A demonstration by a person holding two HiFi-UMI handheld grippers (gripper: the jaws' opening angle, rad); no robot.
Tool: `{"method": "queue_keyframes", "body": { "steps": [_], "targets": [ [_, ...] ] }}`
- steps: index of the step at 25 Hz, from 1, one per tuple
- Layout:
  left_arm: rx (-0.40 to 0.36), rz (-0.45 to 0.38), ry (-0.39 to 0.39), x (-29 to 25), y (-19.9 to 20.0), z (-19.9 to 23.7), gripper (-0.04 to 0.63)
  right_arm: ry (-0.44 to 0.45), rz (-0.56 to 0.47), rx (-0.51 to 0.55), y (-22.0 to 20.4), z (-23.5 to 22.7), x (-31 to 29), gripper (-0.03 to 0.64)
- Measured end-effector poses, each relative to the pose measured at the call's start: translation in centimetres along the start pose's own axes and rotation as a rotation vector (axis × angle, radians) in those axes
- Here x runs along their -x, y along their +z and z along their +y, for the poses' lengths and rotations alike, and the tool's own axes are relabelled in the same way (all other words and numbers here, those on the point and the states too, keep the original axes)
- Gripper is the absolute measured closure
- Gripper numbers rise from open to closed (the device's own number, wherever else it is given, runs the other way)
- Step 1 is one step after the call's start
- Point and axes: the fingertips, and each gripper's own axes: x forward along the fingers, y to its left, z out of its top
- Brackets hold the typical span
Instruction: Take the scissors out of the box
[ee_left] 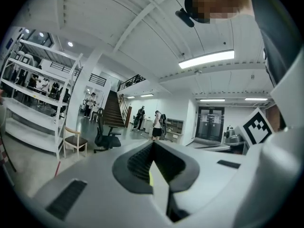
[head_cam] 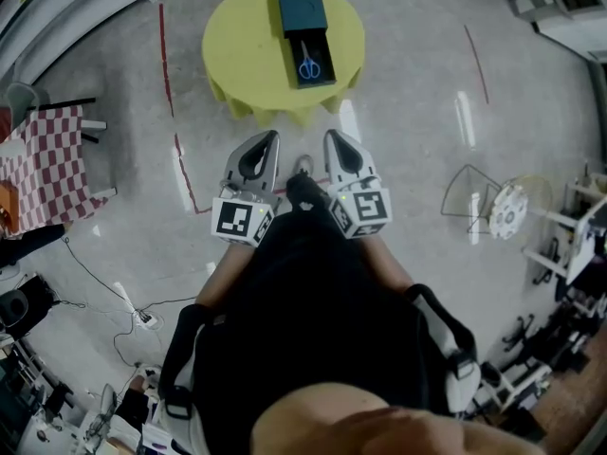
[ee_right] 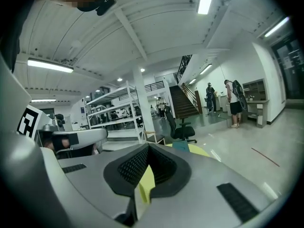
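Grey polished floor (head_cam: 417,112) with red tape lines (head_cam: 168,64), in a big white hall. We see a round yellow table (head_cam: 237,55) standing on it. In both gripper views the jaws hide most of the table, only a yellow sliver shows. The scissors are too small for detail. Count: one table, one dark box (head_cam: 302,6) with its tray slid out, one blue scissors (head_cam: 309,64) lying in that tray. Two tongs, left gripper (head_cam: 273,136) and right gripper (head_cam: 332,136), both pressed together, empty, well short of the table.

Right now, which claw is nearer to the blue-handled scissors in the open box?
Right, slightly: right claw is short of the blue-handled scissors, a little right; left claw short of them, further left.
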Motion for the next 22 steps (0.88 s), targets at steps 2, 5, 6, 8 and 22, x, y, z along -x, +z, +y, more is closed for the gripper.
{"method": "queue_keyframes", "body": {
  "steps": [2, 5, 6, 8, 22],
  "targets": [
    [-0.005, -0.001, 0.003, -2.1, 0.4, -0.4, 0.598, 0.001, 0.013, -0.002, 0.1, -2.2, -1.2, 0.618],
    [-0.026, 0.004, 0.001, -4.3, 0.7, -0.8, 0.598, 0.012, 0.026, 0.023, 0.5, -4.8, -3.0, 0.618],
    [-0.029, 0.001, 0.003, -4.9, 0.9, -0.8, 0.598, 0.013, 0.028, 0.025, 0.6, -5.4, -3.5, 0.618],
    [-0.025, -0.007, 0.011, -5.6, 1.4, -1.0, 0.598, 0.013, 0.033, 0.013, 0.3, -6.2, -4.2, 0.618],
    [-0.07, 0.028, -0.047, -11.7, 1.1, 2.0, 0.598, -0.037, 0.066, -0.019, -0.6, -9.8, -9.9, 0.618]
  ]
}}
